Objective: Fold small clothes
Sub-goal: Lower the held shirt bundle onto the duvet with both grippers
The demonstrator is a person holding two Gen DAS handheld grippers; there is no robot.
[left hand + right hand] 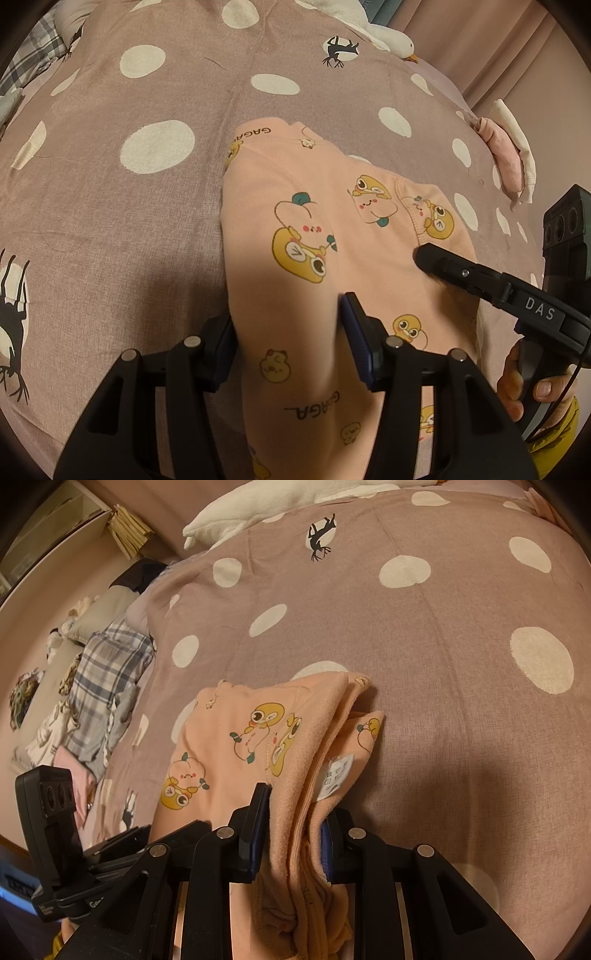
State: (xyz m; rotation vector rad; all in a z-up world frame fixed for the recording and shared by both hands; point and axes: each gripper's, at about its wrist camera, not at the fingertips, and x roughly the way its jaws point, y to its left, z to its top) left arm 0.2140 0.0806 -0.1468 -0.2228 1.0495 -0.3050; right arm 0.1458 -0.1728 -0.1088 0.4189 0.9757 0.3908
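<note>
A small peach garment printed with yellow cartoon ducks lies folded on the bed. It also shows in the right wrist view, with a white care label at its layered right edge. My left gripper straddles the garment's near left edge, its jaws closed onto the cloth bunched between them. My right gripper is shut on the garment's stacked edges. The right gripper also shows in the left wrist view, its tip resting on the garment's right side.
The bed is covered by a mauve spread with white dots and black deer. A pink and white cloth lies at the right edge. A plaid cloth and pillows lie at the left. A white plush lies at the back.
</note>
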